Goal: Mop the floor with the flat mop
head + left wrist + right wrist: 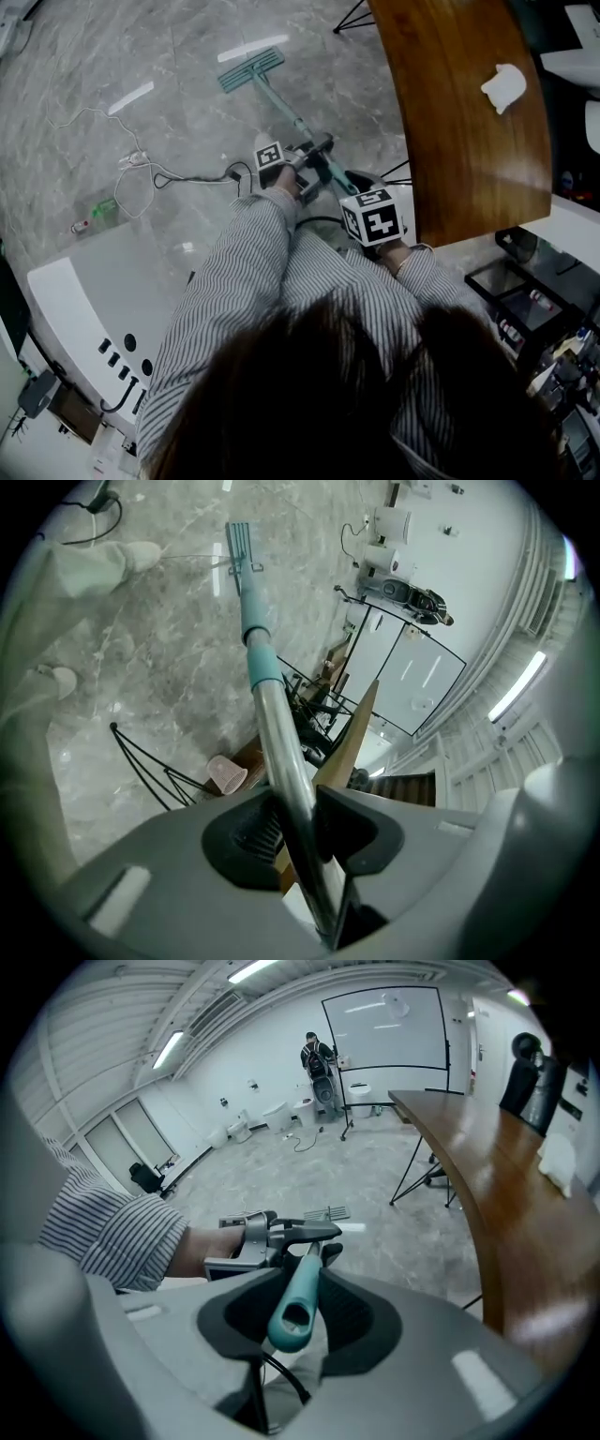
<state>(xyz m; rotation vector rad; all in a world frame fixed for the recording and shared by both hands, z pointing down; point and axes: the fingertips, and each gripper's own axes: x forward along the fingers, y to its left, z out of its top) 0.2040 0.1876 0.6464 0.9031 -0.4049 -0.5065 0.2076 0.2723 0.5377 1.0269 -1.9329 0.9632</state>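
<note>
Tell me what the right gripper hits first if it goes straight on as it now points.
Most likely the left gripper, shut on the mop handle just ahead. The right gripper holds the handle's teal end and points along it; the mop head lies beyond on the floor. Depth is unclear.

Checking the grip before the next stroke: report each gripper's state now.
Left gripper: jaws shut on the mop handle, on its metal part.
Right gripper: jaws shut on the mop handle, at its teal top end.
</note>
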